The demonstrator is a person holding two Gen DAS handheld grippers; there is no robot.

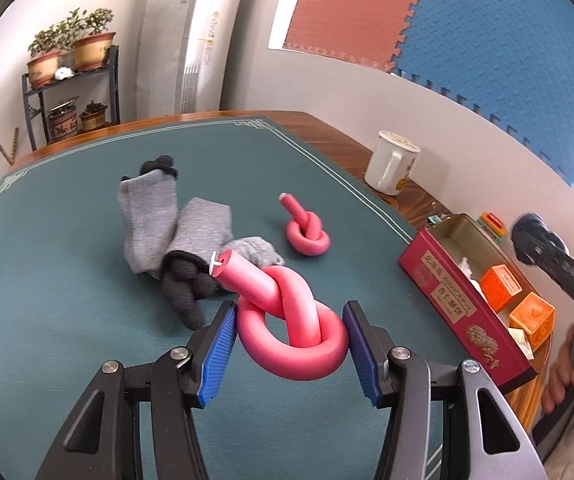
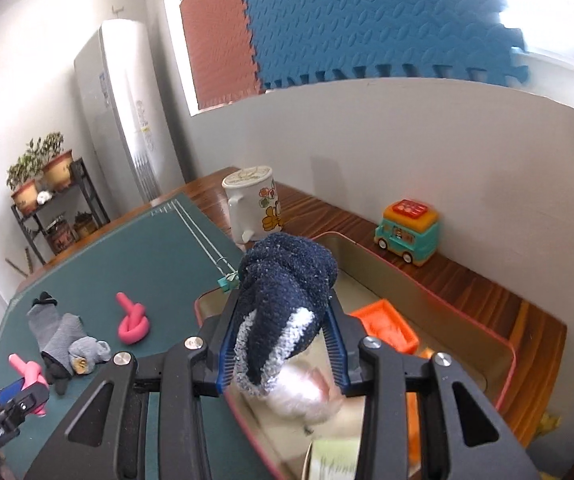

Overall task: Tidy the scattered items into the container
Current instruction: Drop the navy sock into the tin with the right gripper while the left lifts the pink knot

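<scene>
On the green-covered bench (image 1: 67, 320), going from nine o'clock round in the left wrist view, lies a heap of grey knitted socks with dark toes (image 1: 175, 236), then a small knotted pink foam tube (image 1: 307, 234) at about twelve o'clock of the near one. The left tongs (image 1: 289, 344) stand around a large knotted pink foam tube (image 1: 291, 320), one blue pad at either flank of its loop. The pads look to touch the foam or nearly so; I cannot tell whether they yet pinch it or whether the tube is lifted off the bench.

Further right, at three o'clock, sits the open red rectangular tin box (image 1: 463, 304), with orange plastic blocks (image 1: 501, 286) already inside. Beyond it, at one o'clock, a white lidded mug (image 1: 391, 168) stands on the bare wood.

In the right wrist view the right tongs (image 2: 283, 344) are clamped on a rolled navy-and-white fuzzy sock (image 2: 283, 300), held over the tin's open interior (image 2: 367, 276), the sock well clear of the bench. A teal and orange toy bus (image 2: 407, 236) stands on the wood at two o'clock, outside the tin.

The step in hand seems to be dropping the fuzzy sock into the tin while the left side prepares its pick. Next, the right tongs would need to part over the tin; the left must close firmly on the springy tube, then carry it toward three o'clock.
</scene>
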